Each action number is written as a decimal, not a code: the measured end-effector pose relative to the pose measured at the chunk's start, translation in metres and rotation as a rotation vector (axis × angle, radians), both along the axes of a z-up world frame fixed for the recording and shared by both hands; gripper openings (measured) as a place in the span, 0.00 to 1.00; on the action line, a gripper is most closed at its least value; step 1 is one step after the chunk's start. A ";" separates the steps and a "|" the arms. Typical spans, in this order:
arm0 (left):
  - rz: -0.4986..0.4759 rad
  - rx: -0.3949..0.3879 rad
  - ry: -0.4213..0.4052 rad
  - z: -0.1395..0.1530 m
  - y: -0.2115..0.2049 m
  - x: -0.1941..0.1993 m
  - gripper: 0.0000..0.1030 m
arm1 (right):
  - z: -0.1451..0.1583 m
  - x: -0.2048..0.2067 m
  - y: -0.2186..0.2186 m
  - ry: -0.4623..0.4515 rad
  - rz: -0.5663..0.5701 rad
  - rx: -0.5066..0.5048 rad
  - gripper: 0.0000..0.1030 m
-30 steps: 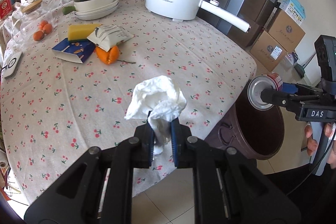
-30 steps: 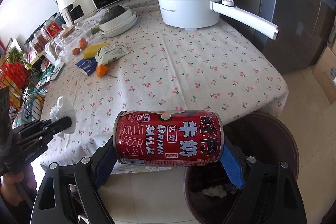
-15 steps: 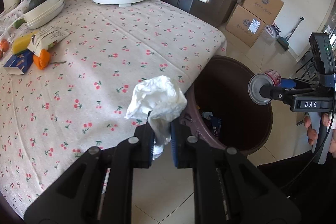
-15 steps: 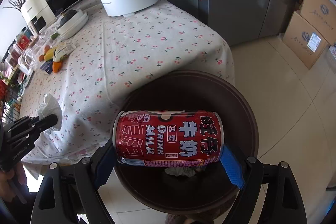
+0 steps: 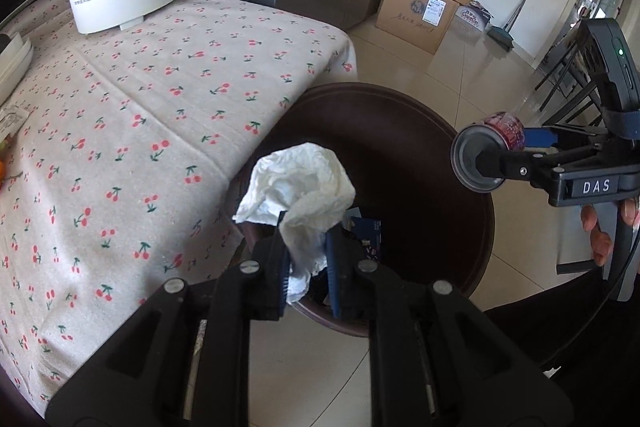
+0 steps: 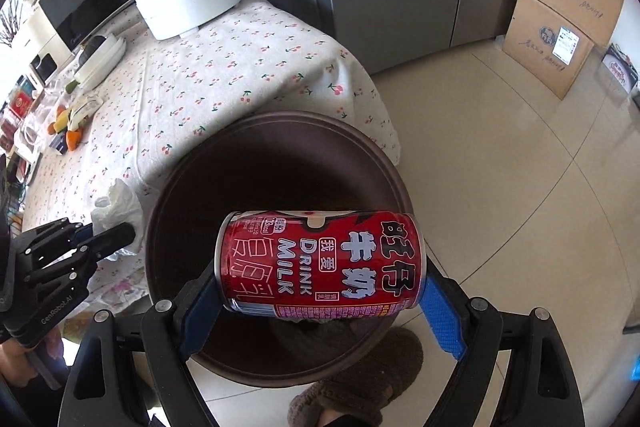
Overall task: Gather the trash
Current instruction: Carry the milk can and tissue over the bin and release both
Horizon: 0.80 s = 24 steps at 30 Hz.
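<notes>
Two pieces of trash are in your grippers and both now sit over the bin, so you are at the drop step. Starting at the left of the right wrist view, the cherry-print counter (image 6: pixel 224 75) fills the upper left, with the left gripper (image 6: pixel 120 233) at the left edge just inside the brown bin (image 6: pixel 394 183) rim. Its jaws have just been opening a little, yet the crumpled white tissue (image 5: pixel 298 187) is between them, pinched at its lower tail in the centre of the left wrist view (the pads look to press it, though lightly). Below it you can see bits of rubbish already in the bin. Moving right, the right gripper (image 6: pixel 320 301) stands with jaws wide, clamped endwise on the red milk can (image 6: pixel 320 263), which lies sideways across the lower centre of the frame, above the bin mouth. Next, you need only spread each pair of jaws fully and let tissue and can fall; keep the tissue clear of the rim.
</notes>
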State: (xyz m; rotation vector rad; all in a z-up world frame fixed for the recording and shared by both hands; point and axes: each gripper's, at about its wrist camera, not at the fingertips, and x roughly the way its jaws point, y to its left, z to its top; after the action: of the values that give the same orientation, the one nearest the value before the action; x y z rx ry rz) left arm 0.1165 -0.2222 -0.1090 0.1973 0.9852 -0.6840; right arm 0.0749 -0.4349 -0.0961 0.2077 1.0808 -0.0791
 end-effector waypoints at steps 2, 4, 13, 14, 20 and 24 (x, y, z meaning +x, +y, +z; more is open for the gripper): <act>0.002 0.020 -0.017 -0.001 -0.003 0.002 0.42 | -0.001 0.000 -0.002 0.005 -0.012 -0.001 0.87; 0.052 0.037 -0.058 0.001 0.000 0.002 0.82 | -0.002 0.000 -0.004 0.010 -0.018 0.002 0.87; 0.178 0.083 -0.068 0.005 0.026 0.014 0.92 | -0.001 0.010 0.009 0.008 0.006 0.001 0.87; 0.187 0.085 -0.071 0.006 0.029 0.014 0.92 | 0.000 0.011 0.012 0.008 0.012 0.000 0.87; 0.216 0.092 -0.081 0.011 0.042 0.015 0.95 | 0.003 0.015 0.023 0.005 0.038 -0.002 0.87; 0.250 0.100 -0.071 0.014 0.054 0.018 0.96 | 0.006 0.018 0.028 0.001 0.039 0.006 0.87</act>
State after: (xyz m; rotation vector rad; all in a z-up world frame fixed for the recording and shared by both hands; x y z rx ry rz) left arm 0.1342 -0.1682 -0.0948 0.1809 0.9568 -0.3975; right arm 0.0928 -0.4072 -0.0906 0.1923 1.0856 -0.0411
